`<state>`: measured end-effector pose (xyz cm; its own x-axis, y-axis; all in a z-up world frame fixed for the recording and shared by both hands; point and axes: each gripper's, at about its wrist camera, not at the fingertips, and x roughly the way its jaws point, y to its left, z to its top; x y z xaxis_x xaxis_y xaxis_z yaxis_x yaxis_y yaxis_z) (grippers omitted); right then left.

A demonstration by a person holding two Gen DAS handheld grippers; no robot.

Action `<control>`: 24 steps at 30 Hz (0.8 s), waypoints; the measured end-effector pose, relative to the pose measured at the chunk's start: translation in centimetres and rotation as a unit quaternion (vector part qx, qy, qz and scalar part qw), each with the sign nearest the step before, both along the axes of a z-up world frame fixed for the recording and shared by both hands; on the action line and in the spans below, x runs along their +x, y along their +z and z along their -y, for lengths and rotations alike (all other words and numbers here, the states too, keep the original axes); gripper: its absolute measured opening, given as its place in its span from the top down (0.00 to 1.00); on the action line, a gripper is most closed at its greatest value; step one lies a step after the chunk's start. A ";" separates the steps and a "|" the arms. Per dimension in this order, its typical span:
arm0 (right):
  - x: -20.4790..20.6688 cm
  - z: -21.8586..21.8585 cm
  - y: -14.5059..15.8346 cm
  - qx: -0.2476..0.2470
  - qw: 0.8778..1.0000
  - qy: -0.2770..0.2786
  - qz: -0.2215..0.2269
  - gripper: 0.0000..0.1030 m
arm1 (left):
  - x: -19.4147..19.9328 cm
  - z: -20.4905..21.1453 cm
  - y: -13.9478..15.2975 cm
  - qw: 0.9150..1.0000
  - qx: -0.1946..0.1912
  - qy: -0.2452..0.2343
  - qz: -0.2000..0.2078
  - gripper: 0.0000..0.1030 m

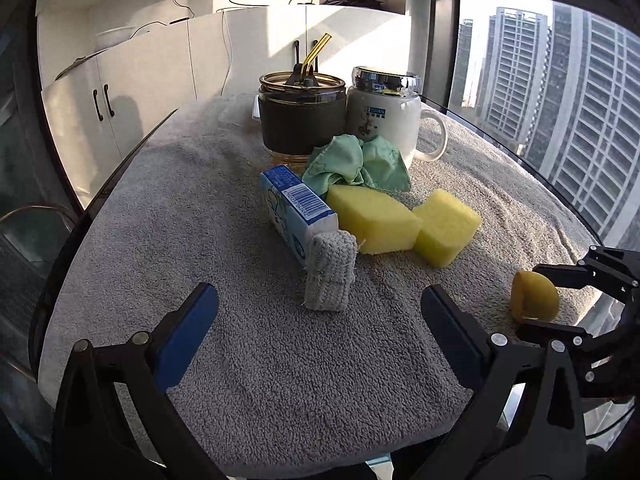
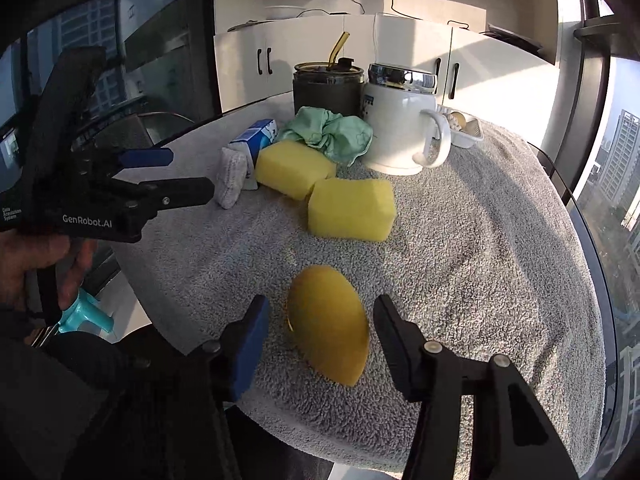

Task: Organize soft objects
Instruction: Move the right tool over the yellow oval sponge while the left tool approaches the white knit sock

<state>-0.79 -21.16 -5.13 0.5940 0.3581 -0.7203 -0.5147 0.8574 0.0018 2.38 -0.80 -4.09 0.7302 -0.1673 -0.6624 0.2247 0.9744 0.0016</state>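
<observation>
A yellow teardrop makeup sponge lies on the grey towel between the open fingers of my right gripper; it also shows in the left wrist view. Two yellow block sponges lie mid-table, also in the right wrist view. A grey knitted pad leans on a blue tissue pack. A green cloth is bunched behind them. My left gripper is open and empty just before the knitted pad.
A dark glass jar with a straw and a white lidded mug stand at the back of the towel-covered table. A small white tray sits behind the mug. Table edges drop off left and right; windows lie beyond.
</observation>
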 end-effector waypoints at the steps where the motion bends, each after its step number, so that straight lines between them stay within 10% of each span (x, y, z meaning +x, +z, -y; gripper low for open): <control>1: 0.0 0.0 0.0 0.000 1.000 0.000 -0.001 0.45 | 0.1 0.2 -0.1 1.000 0.003 -0.001 -0.003 0.00; 24: 0.4 0.1 -0.3 0.000 1.000 0.005 -0.014 0.50 | 3.9 0.1 -2.0 0.997 -0.039 0.009 -0.068 0.02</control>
<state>-0.37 -21.30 -5.43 0.5702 0.3637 -0.7366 -0.5229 0.8522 0.0160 6.23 -0.92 -6.13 0.6373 -0.2108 -0.7412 0.2010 0.9740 -0.1042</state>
